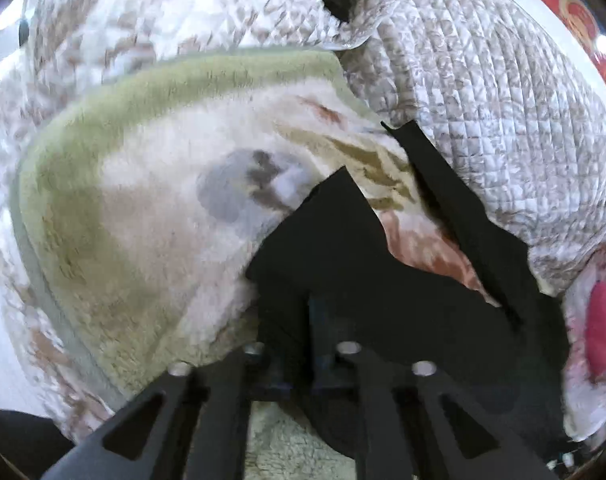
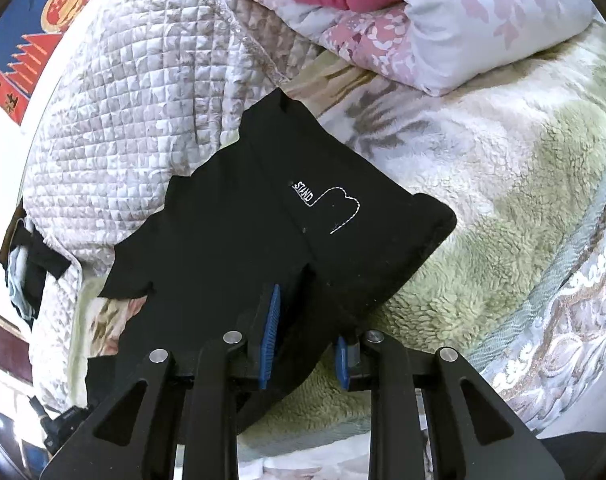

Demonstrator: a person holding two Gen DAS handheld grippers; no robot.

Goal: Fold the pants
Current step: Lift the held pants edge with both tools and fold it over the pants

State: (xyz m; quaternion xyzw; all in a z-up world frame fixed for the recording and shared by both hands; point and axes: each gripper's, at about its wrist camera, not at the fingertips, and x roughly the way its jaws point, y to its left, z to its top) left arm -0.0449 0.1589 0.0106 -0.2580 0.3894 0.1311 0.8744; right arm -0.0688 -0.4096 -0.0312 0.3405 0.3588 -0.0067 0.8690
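Observation:
Black pants [image 2: 263, 216] with a small white stitched label lie folded on a fluffy green and cream blanket [image 2: 483, 208]. In the right wrist view my right gripper [image 2: 307, 316] has its blue pads [image 2: 271, 316] apart, with the near edge of the pants lying between them and one pad face bare. In the left wrist view the pants [image 1: 383, 296] drape over my left gripper [image 1: 303, 316], whose fingers are pressed together in the black cloth. Its fingertips are mostly hidden by the fabric.
A quilted white and beige bedspread [image 2: 135, 120] lies bunched beside the pants. A flowered pink duvet with a red piece [image 2: 383, 12] is piled at the far end of the bed. More dark clothing [image 2: 31, 268] hangs at the left edge.

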